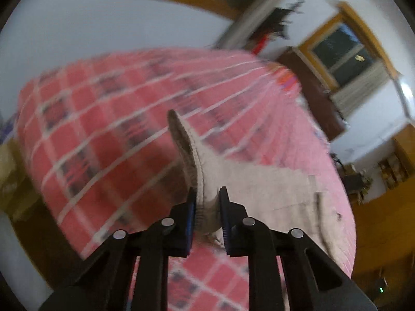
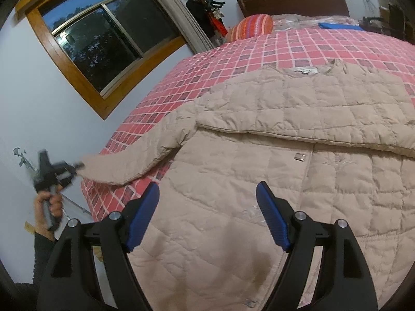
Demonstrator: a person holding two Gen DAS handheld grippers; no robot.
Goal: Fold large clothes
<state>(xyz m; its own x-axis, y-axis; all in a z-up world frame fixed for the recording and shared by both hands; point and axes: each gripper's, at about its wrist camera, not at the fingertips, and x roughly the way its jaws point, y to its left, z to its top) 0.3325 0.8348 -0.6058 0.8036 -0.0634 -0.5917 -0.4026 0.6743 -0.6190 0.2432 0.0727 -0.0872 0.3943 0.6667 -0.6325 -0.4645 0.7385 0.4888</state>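
On one pink checked bed (image 2: 259,49), one beige quilted jacket (image 2: 272,119), left gripper (image 1: 206,194) fingers clamped on its cuff (image 1: 205,189), right gripper (image 2: 207,194) fingers wide apart, empty

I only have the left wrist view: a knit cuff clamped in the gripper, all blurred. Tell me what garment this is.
Observer: A beige quilted jacket, spread flat on the checked bedspread.
Operator: Report the right gripper.
Observer: The right gripper is open above the jacket's lower front, holding nothing.
Operator: Say where my sleeve sits.
Observer: The left gripper holds the sleeve out past the bed's left edge.
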